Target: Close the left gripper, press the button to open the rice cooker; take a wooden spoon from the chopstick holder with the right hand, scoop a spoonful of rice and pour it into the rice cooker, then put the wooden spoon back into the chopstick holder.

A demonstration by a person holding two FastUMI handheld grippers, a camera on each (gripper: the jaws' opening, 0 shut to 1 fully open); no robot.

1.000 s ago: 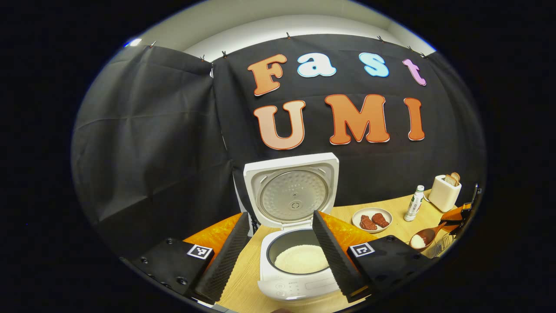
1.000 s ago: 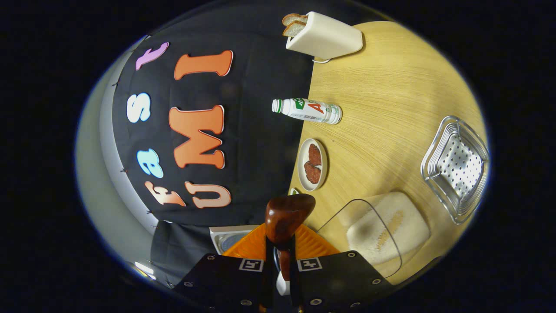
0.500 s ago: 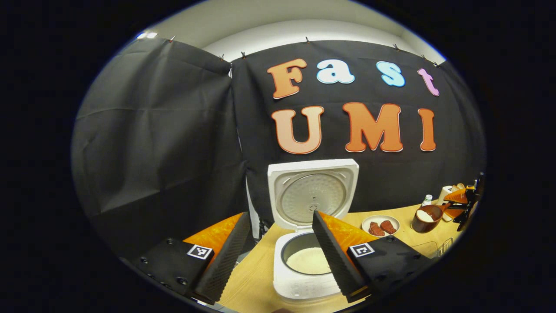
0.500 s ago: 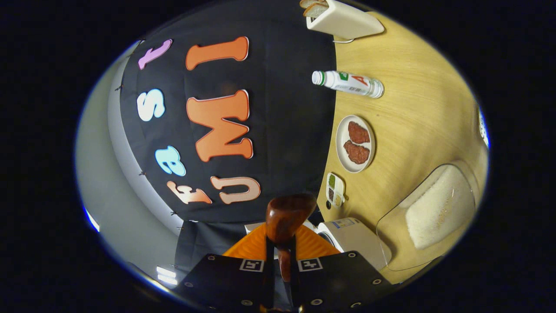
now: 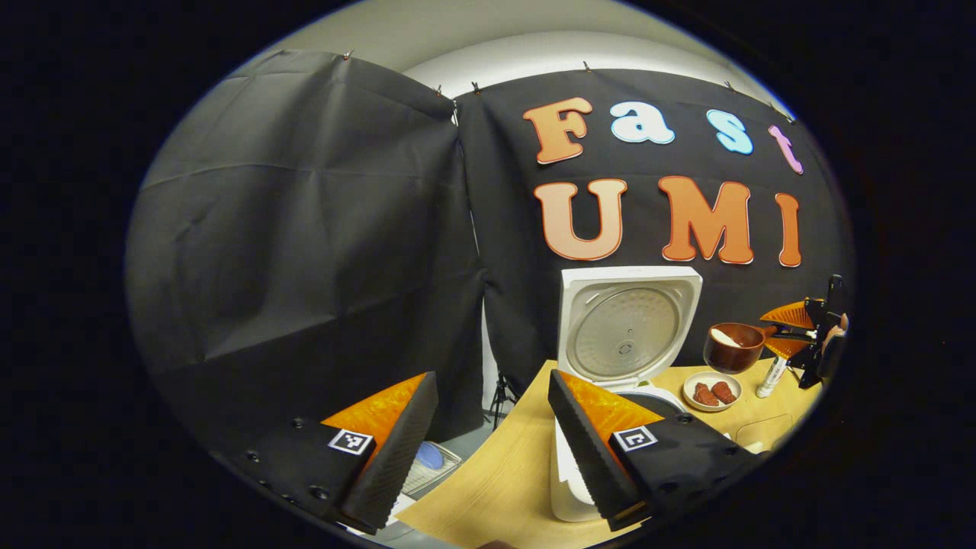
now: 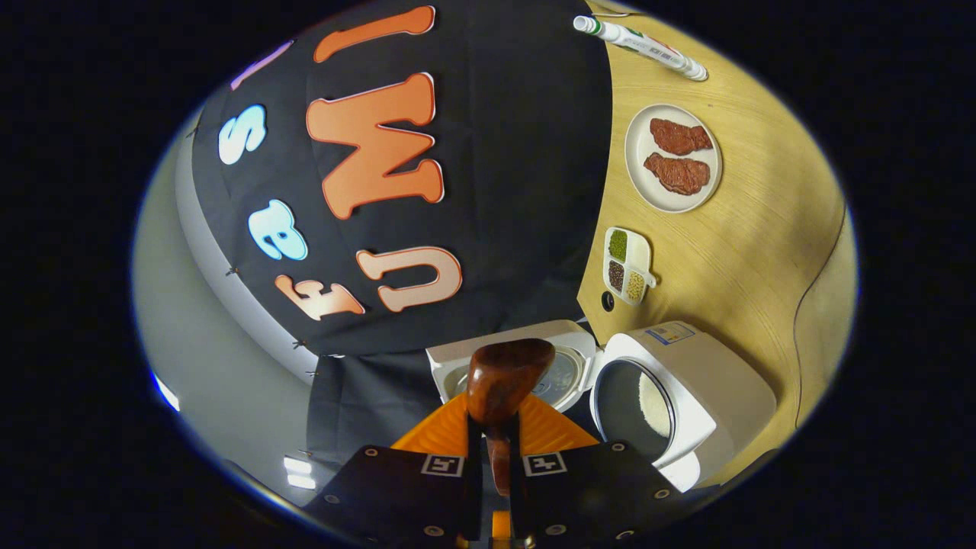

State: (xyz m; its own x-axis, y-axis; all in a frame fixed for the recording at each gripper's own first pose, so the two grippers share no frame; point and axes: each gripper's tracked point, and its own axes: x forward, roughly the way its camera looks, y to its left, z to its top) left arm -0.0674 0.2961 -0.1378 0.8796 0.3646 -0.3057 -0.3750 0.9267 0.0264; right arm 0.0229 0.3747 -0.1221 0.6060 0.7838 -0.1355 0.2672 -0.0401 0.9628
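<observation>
Wooden table (image 6: 755,229) carries the rice cooker (image 6: 686,396), lid flipped up, rice seen inside. Left gripper (image 5: 488,442) is spread wide, nothing held. Wooden spoon (image 6: 503,381) is clamped by its handle between the 2 fingers of the right gripper (image 6: 494,465), beside the cooker's lid.

Black cloth wall (image 5: 305,252) clipped along a pale upper wall (image 5: 488,53), behind a light wooden table (image 6: 747,229).

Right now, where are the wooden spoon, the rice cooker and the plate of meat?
wooden spoon (image 5: 733,347): left gripper view, on its bowl.
rice cooker (image 6: 713,385): right gripper view, on its white body.
plate of meat (image 6: 637,156): right gripper view, on its bare rim.
</observation>
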